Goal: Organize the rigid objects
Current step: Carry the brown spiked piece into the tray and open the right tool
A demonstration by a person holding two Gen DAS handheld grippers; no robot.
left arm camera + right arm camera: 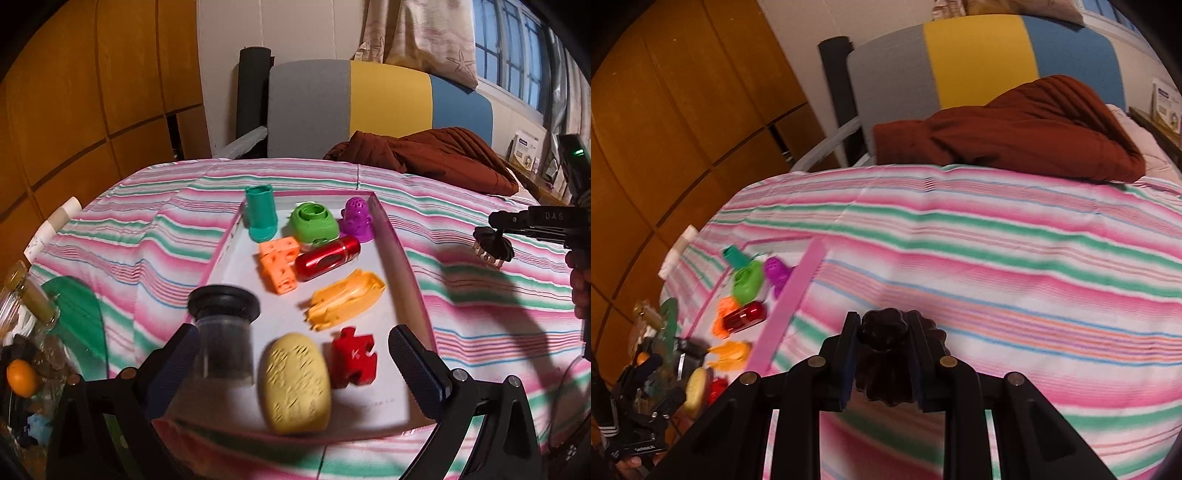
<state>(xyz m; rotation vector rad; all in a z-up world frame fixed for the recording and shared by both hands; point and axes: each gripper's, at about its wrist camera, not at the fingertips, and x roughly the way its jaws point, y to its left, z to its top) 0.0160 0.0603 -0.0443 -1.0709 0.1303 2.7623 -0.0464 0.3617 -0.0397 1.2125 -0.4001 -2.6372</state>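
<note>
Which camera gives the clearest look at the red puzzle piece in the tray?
The left wrist view. There the red puzzle piece lies near the camera in the tray, whole, beside the yellow oval piece, its knobs and a pale letter readable. The right wrist view shows it only as a small blurred red patch at the lower left.

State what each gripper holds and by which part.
Right gripper: shut on a dark hair claw, fingers pinching its two sides. Left gripper: open, holding nothing; a jar stands by its left finger.
</note>
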